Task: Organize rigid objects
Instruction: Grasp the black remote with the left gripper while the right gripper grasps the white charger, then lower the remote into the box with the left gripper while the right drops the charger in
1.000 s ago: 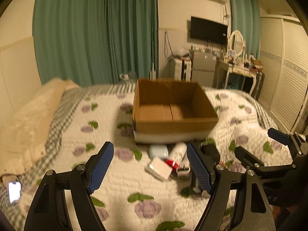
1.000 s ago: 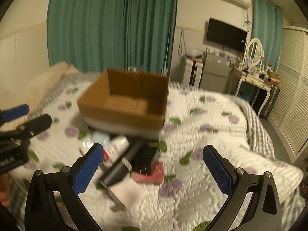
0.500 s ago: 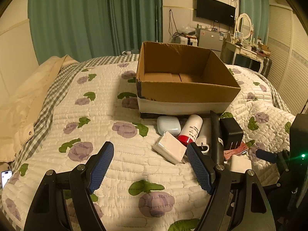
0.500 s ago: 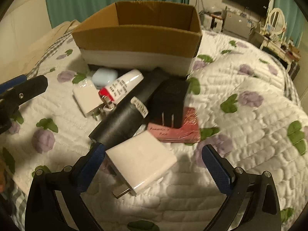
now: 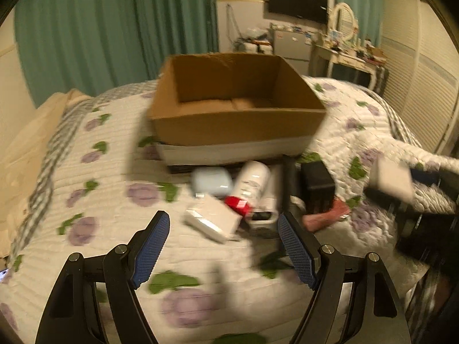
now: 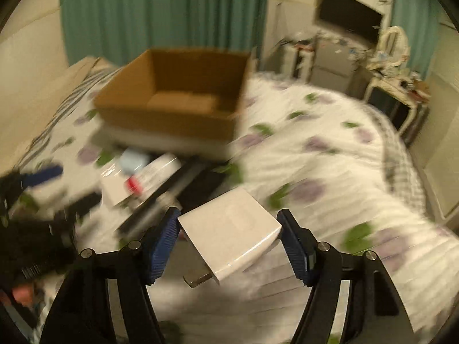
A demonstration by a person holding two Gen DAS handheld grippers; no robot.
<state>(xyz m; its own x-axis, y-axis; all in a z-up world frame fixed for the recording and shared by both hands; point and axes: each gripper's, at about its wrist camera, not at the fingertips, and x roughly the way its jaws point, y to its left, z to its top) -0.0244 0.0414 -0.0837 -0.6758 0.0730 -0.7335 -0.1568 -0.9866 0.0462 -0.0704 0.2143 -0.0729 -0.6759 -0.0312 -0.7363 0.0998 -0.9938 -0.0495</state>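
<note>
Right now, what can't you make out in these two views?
- Right wrist view: motion blur smears the pile of items in front of the cardboard box.
- Left wrist view: the white charger is blurred, and its grip by the right tongs is unclear.
- Bottle label: unreadable, blurred.

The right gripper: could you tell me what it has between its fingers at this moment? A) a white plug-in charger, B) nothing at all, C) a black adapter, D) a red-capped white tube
A: in the right wrist view the right gripper is shut on the white charger, its metal prong pointing down towards the camera, raised above the quilt.
</note>
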